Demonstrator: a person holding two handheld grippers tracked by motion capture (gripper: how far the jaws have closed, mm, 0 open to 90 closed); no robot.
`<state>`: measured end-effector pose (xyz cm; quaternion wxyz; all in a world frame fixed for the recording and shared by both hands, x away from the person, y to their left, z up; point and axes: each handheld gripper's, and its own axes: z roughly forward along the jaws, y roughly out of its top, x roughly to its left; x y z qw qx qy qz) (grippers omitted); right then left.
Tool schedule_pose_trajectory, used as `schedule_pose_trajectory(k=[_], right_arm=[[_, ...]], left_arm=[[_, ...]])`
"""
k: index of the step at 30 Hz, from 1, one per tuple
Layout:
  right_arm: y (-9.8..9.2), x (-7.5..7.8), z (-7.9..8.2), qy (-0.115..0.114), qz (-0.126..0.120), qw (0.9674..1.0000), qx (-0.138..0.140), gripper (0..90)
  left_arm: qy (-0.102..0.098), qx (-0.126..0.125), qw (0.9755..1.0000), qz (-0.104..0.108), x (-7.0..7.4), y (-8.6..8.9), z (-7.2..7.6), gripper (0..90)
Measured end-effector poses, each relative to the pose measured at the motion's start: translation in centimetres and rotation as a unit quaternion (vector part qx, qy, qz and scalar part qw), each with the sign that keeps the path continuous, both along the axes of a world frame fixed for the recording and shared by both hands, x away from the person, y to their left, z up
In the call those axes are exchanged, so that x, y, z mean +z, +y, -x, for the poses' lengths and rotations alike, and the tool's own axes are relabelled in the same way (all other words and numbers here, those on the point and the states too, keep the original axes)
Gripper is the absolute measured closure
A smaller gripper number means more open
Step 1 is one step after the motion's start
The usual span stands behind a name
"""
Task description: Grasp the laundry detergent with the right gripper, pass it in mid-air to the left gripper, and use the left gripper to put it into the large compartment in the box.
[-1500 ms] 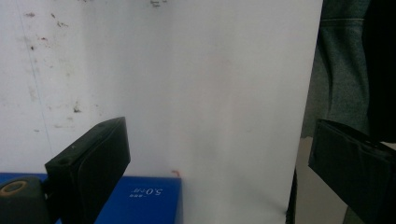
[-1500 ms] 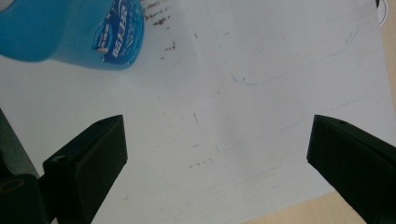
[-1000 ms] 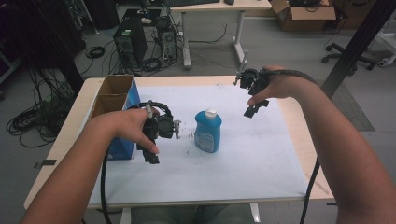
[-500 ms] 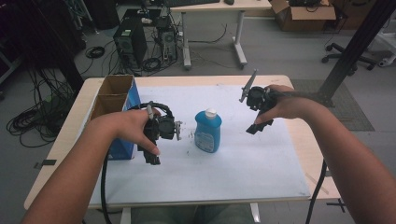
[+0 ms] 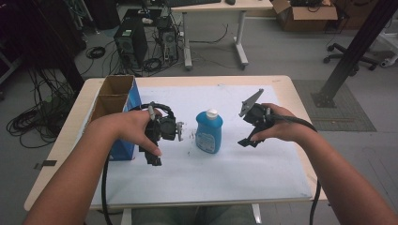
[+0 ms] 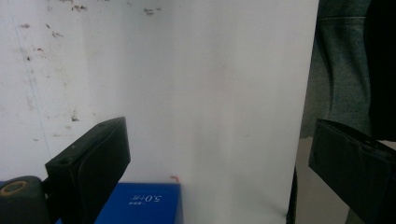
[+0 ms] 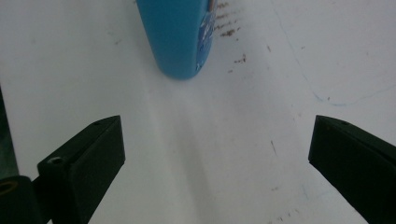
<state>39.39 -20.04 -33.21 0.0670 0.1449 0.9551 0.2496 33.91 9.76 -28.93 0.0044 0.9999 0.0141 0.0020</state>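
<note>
Right gripper (image 5: 247, 140) has been brought in from the far right edge of the table (image 5: 291, 93) toward the bottle (image 5: 209, 132) over the last second; it is now held near the bottle's right side, still apart from it. In the right gripper view the jaws are spread wide with nothing between them, and the bottle's (image 7: 180, 37) blue base is seen ahead on the white sheet, off the centre line.

Left gripper (image 5: 157, 136) has barely been moved; it is held just left of the bottle, in front of the blue box (image 5: 123, 101). Its jaws are also wide apart and empty, pointed down at the sheet, with the box's edge (image 6: 149, 203) seen low between them.

Bottle stands upright, mid-table, between both grippers, white cap on, untouched.

Judged: an approach by the right gripper is under way, a grasp of the bottle is likely next. Jaws would need to be lined up with the body before closing; nothing blocks the path.
</note>
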Motion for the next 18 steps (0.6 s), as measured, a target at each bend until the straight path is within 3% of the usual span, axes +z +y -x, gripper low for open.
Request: schedule_pose_trajectory(k=[1, 3, 8, 18], right_arm=[[0.0, 0.0, 0.0, 0.0, 0.0, 1.0, 0.0, 3.7], [0.1, -0.8, 0.4, -0.017, -0.03, 0.9994, -0.006, 3.4], [0.5, -1.9, 0.9, -0.035, -0.067, 0.9969, -0.019, 2.6], [1.6, -3.4, 1.7, -0.046, -0.099, 0.9938, -0.023, 2.1]], left_arm=[[-0.001, 0.0, 1.0, 0.0, 0.0, 0.0, 0.0, 5.7], [-0.001, 0.0, 1.0, 0.001, 0.0, 0.0, 0.0, 5.7], [-0.002, -0.002, 1.0, 0.0, 0.1, 0.0, 0.1, 5.7], [-0.004, -0.001, 1.0, 0.002, 0.1, -0.2, 0.1, 5.7]])
